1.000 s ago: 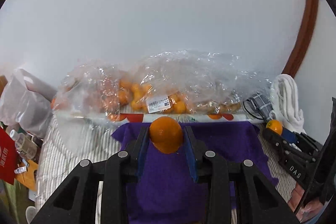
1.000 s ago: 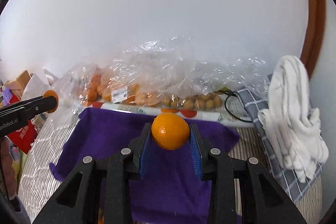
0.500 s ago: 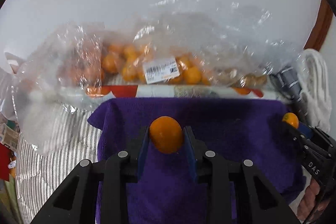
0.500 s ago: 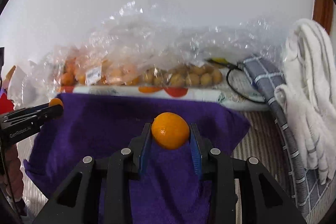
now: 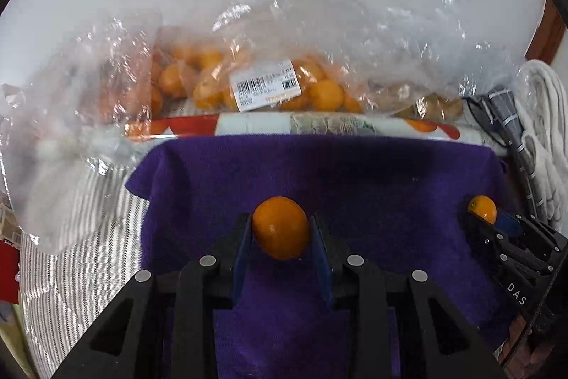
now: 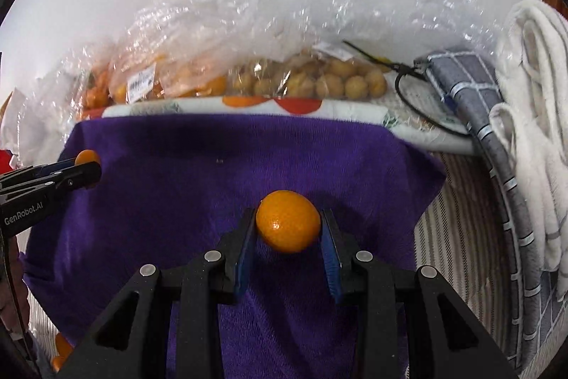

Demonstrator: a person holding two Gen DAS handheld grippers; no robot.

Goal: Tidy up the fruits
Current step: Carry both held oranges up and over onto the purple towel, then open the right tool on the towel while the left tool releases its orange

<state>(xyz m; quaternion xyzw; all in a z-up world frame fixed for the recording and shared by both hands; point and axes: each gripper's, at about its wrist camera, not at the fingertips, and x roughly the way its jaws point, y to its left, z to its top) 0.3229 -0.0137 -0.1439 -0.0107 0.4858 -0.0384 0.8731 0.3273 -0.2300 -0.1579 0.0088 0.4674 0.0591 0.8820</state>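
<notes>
1. At far left we log clear plastic bags (image 5: 269, 84) of orange fruit.
2. Our left claw (image 5: 282, 229) pinches an orange (image 5: 282, 228) above the purple cloth (image 5: 355, 176).
3. Our right claw (image 6: 288, 227) pinches a second orange (image 6: 288, 225) over the same cloth.
4. At far right we note a white towel (image 6: 532, 137) beside a grey checked cloth (image 6: 472, 102).

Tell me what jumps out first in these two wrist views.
Each gripper is shut on a small orange: the left gripper holds one orange, the right gripper another, both over a purple cloth. Behind the cloth, clear plastic bags of oranges and tan round fruit line the white wall.
</notes>
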